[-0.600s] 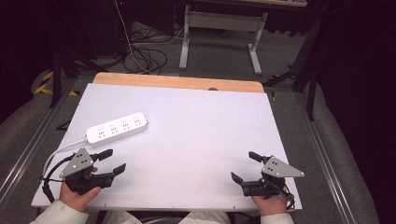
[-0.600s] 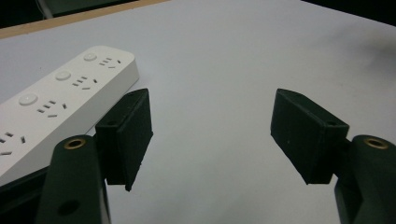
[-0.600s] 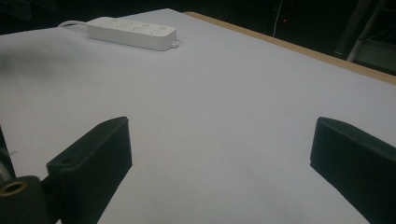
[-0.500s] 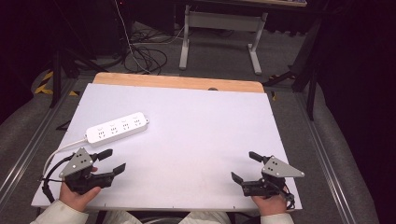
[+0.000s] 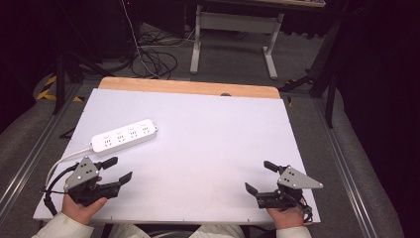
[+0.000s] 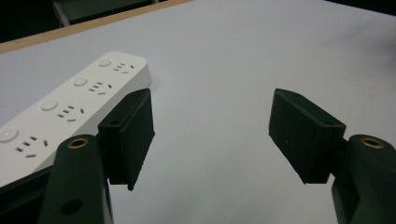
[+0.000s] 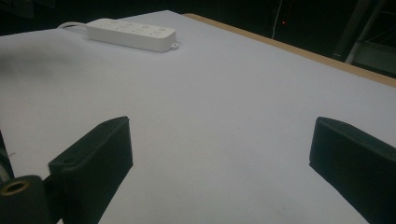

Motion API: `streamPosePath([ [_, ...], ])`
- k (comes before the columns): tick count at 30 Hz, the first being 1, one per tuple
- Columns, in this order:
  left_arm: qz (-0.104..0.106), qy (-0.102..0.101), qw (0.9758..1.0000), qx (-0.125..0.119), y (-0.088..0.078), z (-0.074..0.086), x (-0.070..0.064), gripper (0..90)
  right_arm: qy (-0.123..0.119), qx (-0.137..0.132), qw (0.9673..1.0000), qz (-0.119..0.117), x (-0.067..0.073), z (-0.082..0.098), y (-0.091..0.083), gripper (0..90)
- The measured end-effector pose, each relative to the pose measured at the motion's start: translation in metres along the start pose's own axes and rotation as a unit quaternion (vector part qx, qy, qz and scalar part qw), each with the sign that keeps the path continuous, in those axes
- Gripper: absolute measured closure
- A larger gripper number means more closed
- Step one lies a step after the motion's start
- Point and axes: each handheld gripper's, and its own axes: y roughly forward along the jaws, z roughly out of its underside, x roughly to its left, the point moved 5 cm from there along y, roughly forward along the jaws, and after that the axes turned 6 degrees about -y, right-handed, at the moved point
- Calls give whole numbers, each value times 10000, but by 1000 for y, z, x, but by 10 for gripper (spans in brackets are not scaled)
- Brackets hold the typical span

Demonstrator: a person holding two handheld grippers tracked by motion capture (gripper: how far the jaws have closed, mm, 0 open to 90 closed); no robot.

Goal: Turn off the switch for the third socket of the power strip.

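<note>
Power strip [image 5: 125, 137] lies flat on white table [image 5: 208, 129], left-centre, cord trailing off left edge; nothing plugged in. Left gripper [image 5: 119, 169] just beside it, not touching, jaws wide apart, empty. Right gripper [image 5: 258, 177] well apart, also wide, empty. Assessment: work not yet begun.

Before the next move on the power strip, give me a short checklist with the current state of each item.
1. Left gripper open, fingers holding nothing: ok.
2. Right gripper open and holding nothing: ok.
3. Power strip lying flat on the table, sockets up: ok.
4. Left gripper in contact with the strip: not ok; it sits just short of it.
5. White cord away from the left gripper's path: cannot tell; it curves close by that hand.
6. Bare table between right gripper and strip: ok.
</note>
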Motion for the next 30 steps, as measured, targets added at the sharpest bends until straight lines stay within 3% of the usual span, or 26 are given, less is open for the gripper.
streamPosePath([
  [2, -103, 56, 9999, 33, 0, -1, -1, 329, -6, 24, 10000, -15, 0, 1, 1, 64],
  [11, 115, -211, 9996, 154, 0, -6, 2, 323, 4, 32, 10000, -32, 1, 1, 2, 64],
  [18, 95, -141, 9991, 380, -3, -22, 9, 332, 11, 64, 10000, -70, 1, 1, 4, 64],
  [26, -70, -377, 9989, 274, -5, -37, 20, 349, 26, 91, 9999, -89, 2, 1, 5, 65],
  [30, -98, -326, 9991, 242, -7, -47, 24, 369, 20, 88, 9999, -116, 3, 1, 6, 66],
])
